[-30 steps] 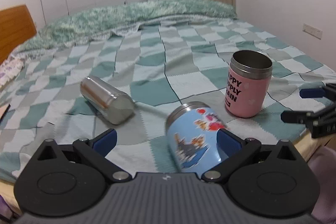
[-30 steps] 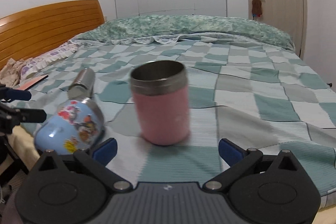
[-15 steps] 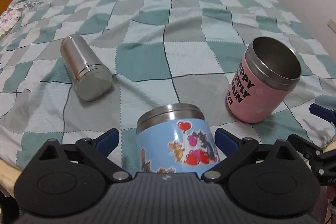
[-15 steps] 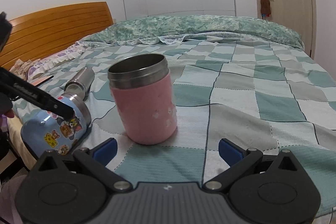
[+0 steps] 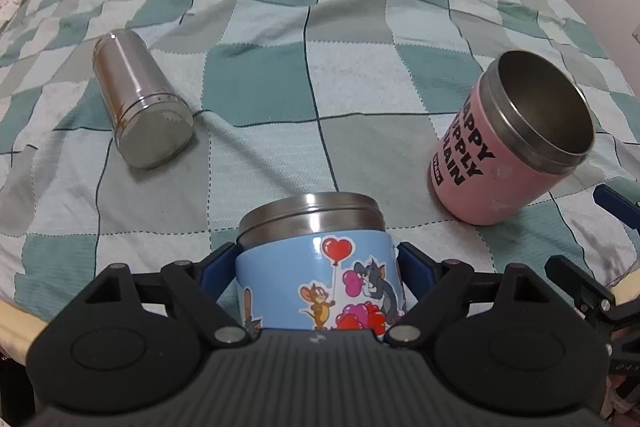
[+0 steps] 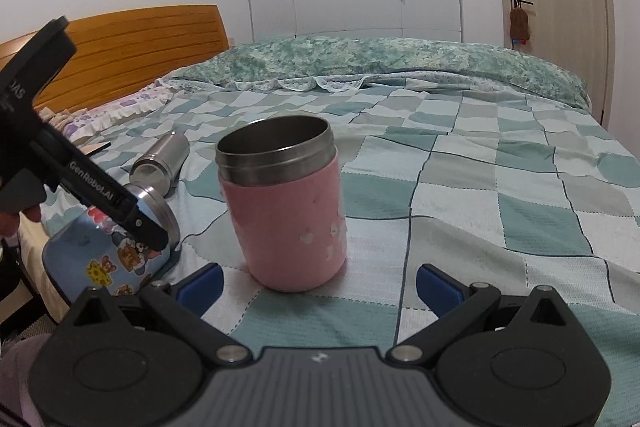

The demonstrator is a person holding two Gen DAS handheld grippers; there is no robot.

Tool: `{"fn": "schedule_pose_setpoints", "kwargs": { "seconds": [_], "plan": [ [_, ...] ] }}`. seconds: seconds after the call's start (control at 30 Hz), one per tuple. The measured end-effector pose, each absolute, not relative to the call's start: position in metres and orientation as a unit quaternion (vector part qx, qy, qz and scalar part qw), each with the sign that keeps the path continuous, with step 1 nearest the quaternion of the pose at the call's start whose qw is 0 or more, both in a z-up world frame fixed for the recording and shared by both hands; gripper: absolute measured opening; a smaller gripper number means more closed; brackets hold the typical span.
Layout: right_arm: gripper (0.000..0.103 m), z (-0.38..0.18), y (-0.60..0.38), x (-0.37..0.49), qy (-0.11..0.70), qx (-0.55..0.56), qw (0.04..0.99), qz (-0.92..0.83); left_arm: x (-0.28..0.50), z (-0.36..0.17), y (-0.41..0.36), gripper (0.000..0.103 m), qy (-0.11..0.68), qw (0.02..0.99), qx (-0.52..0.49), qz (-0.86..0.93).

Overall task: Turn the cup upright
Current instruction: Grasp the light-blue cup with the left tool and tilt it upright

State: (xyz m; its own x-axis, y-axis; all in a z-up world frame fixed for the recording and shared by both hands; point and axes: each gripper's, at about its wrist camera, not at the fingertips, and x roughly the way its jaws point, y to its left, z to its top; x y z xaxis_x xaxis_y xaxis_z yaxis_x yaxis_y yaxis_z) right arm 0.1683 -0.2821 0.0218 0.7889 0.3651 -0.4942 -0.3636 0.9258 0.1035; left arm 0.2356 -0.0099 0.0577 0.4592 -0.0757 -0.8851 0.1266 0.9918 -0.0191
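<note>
A blue cartoon cup (image 5: 320,267) with a steel rim lies on its side at the near edge of the bed. My left gripper (image 5: 318,269) is shut on it, one blue pad on each side of its body. In the right wrist view the same cup (image 6: 100,259) lies at the lower left with the left gripper's finger (image 6: 108,199) across it. A pink cup (image 6: 284,203) stands upright with its mouth up; it also shows in the left wrist view (image 5: 508,143). My right gripper (image 6: 318,285) is open and empty, just in front of the pink cup.
A plain steel cup (image 5: 138,103) lies on its side on the checked bedspread (image 5: 320,67), to the left. It shows behind the blue cup in the right wrist view (image 6: 162,163). A wooden headboard (image 6: 132,51) and pillows are at the far end.
My left gripper has come down over the blue cup and closed on its body. The right gripper has shifted a little and stays open before the pink cup.
</note>
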Motion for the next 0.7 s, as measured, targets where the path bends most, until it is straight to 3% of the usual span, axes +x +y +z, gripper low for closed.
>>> {"fn": "schedule_pose_setpoints", "kwargs": {
  "seconds": [0.7],
  "plan": [
    [0.103, 0.026, -0.301, 0.148, 0.241, 0.042, 0.958, 0.151, 0.138, 0.102, 0.028, 0.085, 0.324, 0.942, 0.001, -0.093]
  ]
}}
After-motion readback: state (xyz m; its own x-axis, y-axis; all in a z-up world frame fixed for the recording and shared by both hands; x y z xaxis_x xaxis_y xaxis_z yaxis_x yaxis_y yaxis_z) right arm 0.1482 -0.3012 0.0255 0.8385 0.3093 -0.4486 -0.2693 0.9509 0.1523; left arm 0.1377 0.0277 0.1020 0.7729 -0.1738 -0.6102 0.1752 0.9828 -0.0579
